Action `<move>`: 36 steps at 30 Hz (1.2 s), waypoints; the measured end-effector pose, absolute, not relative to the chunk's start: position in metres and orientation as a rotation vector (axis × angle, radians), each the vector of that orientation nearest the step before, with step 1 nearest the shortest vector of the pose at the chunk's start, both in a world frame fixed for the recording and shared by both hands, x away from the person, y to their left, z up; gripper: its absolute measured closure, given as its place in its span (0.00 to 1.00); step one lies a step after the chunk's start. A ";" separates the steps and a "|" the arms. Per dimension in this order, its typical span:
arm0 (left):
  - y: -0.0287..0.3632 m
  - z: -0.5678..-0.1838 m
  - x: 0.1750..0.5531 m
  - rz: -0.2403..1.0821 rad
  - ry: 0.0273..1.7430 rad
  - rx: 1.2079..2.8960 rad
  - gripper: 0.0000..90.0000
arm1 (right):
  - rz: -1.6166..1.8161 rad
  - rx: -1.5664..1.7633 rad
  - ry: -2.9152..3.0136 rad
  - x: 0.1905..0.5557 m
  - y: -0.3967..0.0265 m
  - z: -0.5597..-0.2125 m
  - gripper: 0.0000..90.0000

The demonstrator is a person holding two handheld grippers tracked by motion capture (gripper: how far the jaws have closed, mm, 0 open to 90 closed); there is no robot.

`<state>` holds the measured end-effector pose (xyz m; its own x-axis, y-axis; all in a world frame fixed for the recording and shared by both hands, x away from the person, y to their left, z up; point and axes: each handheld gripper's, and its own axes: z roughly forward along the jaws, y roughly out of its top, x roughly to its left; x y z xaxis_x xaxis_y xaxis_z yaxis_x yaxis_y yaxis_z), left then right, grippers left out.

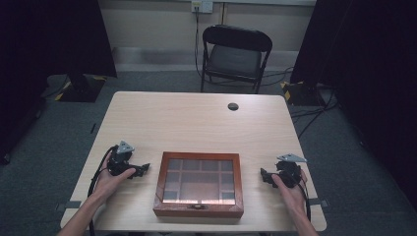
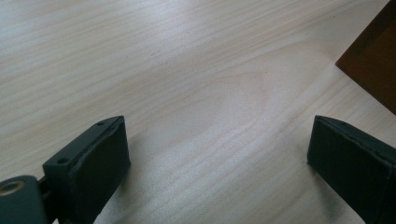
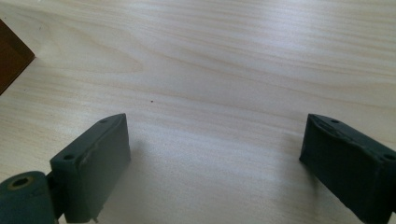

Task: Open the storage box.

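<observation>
A brown wooden box (image 1: 198,184) with a glass lid divided into panes lies closed at the front middle of the table, its clasp toward the person. My left gripper (image 1: 142,170) rests on the table just left of the box, open, with bare wood between its jaws; a corner of the box (image 2: 373,56) shows at the upper right of the left gripper view. My right gripper (image 1: 265,177) sits to the right of the box, open and holding nothing, and the box corner (image 3: 11,60) shows at the left edge of the right gripper view.
The light wooden table (image 1: 196,123) has a dark round cable hole (image 1: 233,106) near its far edge. A black folding chair (image 1: 235,56) stands behind the table. Dark curtains hang at both sides, and cables run over the grey floor at the right.
</observation>
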<state>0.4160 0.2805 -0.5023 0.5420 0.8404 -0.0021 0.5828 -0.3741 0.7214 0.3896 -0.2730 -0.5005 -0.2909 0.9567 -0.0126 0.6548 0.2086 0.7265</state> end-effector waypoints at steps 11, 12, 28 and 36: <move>0.282 -0.497 0.413 0.480 1.159 2.110 0.19 | 0.860 1.491 2.023 0.390 -0.273 -0.501 0.08; 0.282 -0.496 0.413 0.479 1.165 2.109 0.19 | 0.861 1.491 2.023 0.390 -0.273 -0.500 0.08; 0.274 -0.472 0.396 0.429 1.098 1.990 0.30 | 0.863 1.486 2.030 0.390 -0.273 -0.500 0.08; 0.264 -0.457 0.388 0.360 1.018 1.968 0.31 | 0.863 1.486 2.030 0.390 -0.273 -0.500 0.08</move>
